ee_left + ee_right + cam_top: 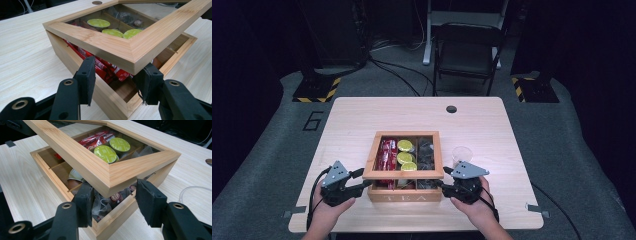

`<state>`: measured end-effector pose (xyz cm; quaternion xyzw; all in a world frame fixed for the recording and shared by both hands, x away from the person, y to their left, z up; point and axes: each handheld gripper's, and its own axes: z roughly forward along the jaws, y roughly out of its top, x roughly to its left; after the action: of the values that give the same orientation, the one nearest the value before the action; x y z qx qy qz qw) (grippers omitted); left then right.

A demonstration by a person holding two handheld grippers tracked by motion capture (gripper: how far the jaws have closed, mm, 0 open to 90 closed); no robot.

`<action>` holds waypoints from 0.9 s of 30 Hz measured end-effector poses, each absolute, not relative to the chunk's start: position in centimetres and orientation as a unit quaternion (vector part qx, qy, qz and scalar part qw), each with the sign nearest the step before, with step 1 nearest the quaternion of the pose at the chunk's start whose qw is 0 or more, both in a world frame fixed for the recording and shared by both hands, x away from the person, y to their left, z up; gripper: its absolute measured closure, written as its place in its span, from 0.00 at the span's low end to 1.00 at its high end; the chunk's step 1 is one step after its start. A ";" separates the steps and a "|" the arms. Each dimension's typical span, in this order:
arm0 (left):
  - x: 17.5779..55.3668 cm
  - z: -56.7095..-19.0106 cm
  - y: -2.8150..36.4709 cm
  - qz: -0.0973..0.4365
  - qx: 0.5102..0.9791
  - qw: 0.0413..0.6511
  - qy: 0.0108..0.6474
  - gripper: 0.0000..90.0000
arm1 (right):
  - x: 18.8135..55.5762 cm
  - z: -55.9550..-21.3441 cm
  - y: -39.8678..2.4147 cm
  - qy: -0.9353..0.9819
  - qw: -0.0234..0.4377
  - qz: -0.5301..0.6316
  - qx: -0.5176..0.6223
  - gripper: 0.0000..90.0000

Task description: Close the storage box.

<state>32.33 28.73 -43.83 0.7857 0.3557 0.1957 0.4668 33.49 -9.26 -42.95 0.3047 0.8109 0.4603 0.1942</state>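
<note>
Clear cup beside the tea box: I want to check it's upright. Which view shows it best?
The high view: the clear cup stands whole and upright right of the tea box. The right gripper view catches a curved clear edge, perhaps its rim.

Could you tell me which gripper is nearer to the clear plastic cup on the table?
Right. The right gripper sits just below the clear plastic cup, beside the tea box; the left gripper is across the box.

Stands near the right edge of the pale wooden counter (357, 117): a clear plastic cup (461, 154). Beyond the far edge, on grey floor: a dark folding chair (467, 52).
</note>
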 end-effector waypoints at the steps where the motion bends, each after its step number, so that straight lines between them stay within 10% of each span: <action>1: 32.3 -43.9 28.7 0.197 0.785 0.467 0.356 0.59 | 33.4 -43.1 -9.2 0.808 0.194 0.461 0.310 0.55; 27: 32.1 -45.7 28.9 0.171 0.803 0.446 0.358 0.58 | 33.3 -45.1 -9.0 0.820 0.159 0.449 0.317 0.54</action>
<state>32.12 28.86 -45.69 0.8026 0.3581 0.1705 0.4457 33.30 -9.02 -45.05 0.3172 0.8202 0.4486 0.1594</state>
